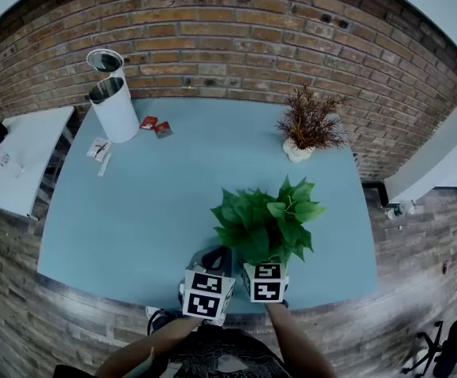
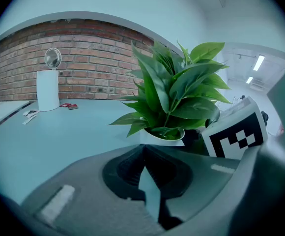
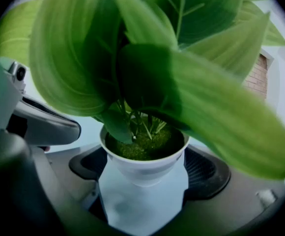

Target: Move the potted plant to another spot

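Green leaves mark the potted plant in the head view. It stands on the pale blue table close to the front edge, with the left gripper just beside it and the right gripper tucked under its foliage. So near the edge, a fumbled grip could send it to the floor. A careless carry toward the far right could also brush the dried plant. In the left gripper view, that gripper's jaws are pressed together with nothing between them, and the white pot lies just beyond and to the right. Being idle and this close, the left gripper could nudge the pot or snag a leaf if it drifts. In the right gripper view, the jaws are spread wide to either side of the pot and lie against its rounded wall under the rim, so they appear to hold it. How firmly cannot be judged. The wall is smooth and curved, and the leafy crown sits high above the contact line, so I would expect the pot to slip or pivot between the jaws if it is lifted fast or tilted. The leaves also fill most of this view, so the gripper has little sight of where it is going. The plant stands upright, with its long axis vertical from the pot up through the stems. The leaves fan up and outward, fullest toward the person's right.
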The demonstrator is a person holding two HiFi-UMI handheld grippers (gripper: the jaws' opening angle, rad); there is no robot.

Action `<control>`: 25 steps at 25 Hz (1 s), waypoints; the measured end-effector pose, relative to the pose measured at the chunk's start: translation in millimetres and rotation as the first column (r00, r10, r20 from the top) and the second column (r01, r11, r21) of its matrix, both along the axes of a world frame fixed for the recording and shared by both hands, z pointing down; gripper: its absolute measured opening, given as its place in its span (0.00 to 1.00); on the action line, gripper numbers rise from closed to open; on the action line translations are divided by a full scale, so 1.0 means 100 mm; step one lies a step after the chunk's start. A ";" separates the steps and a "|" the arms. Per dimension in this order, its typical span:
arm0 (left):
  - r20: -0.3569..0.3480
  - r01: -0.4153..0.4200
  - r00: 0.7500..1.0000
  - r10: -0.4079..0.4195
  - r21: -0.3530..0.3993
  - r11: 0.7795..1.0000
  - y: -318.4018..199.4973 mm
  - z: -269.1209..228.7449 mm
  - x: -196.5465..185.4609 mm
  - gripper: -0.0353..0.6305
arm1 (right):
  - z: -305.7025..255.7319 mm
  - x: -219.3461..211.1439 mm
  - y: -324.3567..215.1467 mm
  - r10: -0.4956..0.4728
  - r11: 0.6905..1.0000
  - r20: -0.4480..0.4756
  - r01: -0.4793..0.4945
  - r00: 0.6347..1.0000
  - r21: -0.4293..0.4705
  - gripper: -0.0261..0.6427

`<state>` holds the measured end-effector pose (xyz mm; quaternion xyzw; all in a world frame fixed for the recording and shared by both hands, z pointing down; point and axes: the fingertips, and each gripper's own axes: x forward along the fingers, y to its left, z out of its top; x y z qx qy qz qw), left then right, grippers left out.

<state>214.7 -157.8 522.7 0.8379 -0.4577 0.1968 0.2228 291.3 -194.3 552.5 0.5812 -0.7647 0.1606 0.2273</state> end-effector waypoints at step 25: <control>-0.018 -0.057 0.998 0.058 0.063 0.996 0.25 -0.23 -0.45 0.05 | -0.15 -0.19 0.52 0.132 0.991 0.023 -0.132 0.991 0.003 0.54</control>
